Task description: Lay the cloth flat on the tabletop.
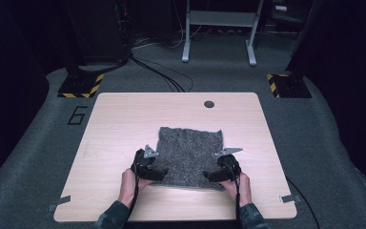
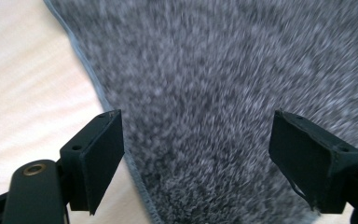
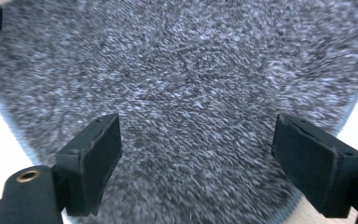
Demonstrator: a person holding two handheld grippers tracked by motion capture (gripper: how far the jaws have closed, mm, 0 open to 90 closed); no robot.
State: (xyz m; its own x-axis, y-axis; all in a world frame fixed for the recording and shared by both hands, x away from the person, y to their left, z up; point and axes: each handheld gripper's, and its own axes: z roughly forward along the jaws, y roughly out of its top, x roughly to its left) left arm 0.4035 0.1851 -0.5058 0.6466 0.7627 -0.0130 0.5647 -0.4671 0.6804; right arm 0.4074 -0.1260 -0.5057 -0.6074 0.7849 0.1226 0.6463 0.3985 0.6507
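— On the worktop [image 1: 124, 124], what lies between the two hands?

— One grey fuzzy cloth [image 1: 189, 152], spread flat on the light wood, a little nearer the person's edge than the far one. Its near edge sits just in front of the hands.

— Where is the left hand-held gripper [image 1: 158, 172]?

— At the cloth's near left corner in the high view. In the left gripper view its jaws stand wide apart, with the stitched edge of the cloth [image 2: 223, 93] running between them and bare wood off to the left. The pads press on nothing.

— And the right hand-held gripper [image 1: 210, 175]?

— At the near right corner, mirroring the other. In the right gripper view the jaws are likewise spread wide over the pile [image 3: 191, 93], nothing pinched between them. Whether the tips touch the fabric I cannot tell; both close views are blurred.

— Anything else on the wood?

— A small dark round hole [image 1: 209, 104] near the far edge, well apart from the cloth.
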